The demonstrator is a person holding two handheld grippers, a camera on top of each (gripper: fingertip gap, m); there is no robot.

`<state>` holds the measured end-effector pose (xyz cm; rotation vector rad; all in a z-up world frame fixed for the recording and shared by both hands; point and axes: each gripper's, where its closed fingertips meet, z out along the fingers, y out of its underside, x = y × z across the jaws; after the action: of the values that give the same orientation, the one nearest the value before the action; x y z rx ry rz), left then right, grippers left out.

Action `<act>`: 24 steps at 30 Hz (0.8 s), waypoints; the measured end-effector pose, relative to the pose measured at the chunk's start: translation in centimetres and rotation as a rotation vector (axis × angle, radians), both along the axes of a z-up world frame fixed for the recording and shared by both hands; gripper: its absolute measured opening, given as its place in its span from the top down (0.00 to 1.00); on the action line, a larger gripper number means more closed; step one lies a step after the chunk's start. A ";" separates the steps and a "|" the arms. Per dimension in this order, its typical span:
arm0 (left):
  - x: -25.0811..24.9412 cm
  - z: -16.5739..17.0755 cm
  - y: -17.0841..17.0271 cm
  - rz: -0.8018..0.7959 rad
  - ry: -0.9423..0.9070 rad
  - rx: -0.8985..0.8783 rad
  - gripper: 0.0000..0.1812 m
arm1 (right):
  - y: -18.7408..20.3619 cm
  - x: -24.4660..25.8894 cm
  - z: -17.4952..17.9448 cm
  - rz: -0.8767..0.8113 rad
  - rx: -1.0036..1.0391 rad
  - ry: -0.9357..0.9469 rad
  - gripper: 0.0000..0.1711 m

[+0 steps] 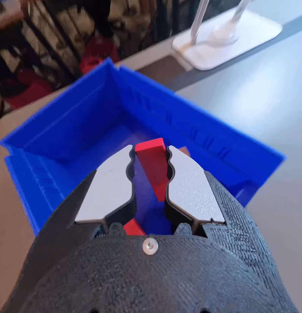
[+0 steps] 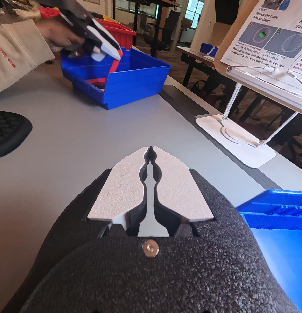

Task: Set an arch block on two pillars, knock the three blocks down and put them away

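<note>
Your left gripper (image 1: 150, 149) is pinching a long red block (image 1: 152, 167) by one end — the tips sit on either side of it, and the rest of its length slants down and toward the camera, into the blue bin (image 1: 82, 118) directly beneath. In the right wrist view you see the same thing from the side in the upper left of the frame: the block hangs from the tips at a steep angle with its lower end already below the bin's rim, close to another red block (image 2: 96, 81) lying flat on the bin floor. I judge this to be the putting-away stage, with the drop the next step. What matters for it is that the block's long axis points down into the bin and not across its wall, so it should fall inside rather than catch on the rim.

Your right gripper (image 2: 150, 148) is pressed together with nothing between its tips, low over the bare grey worktop (image 2: 79, 135) at the centre of its frame — well apart from that bin. A second blue bin (image 2: 273, 211) sits just beside it at lower right. The left gripper is the nearer one and already holds the piece.
</note>
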<state>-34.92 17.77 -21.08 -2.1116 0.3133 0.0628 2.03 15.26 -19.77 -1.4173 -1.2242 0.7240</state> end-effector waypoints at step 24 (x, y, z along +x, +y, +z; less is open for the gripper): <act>34.7 4.5 -13.5 -1.122 -0.439 0.404 0.81 | -11.7 -4.2 0.3 0.499 -0.223 0.027 0.78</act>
<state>-0.19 4.25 -16.54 -1.2663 1.0561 -0.8961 -2.13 3.54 -19.44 -1.2793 -1.5330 1.2481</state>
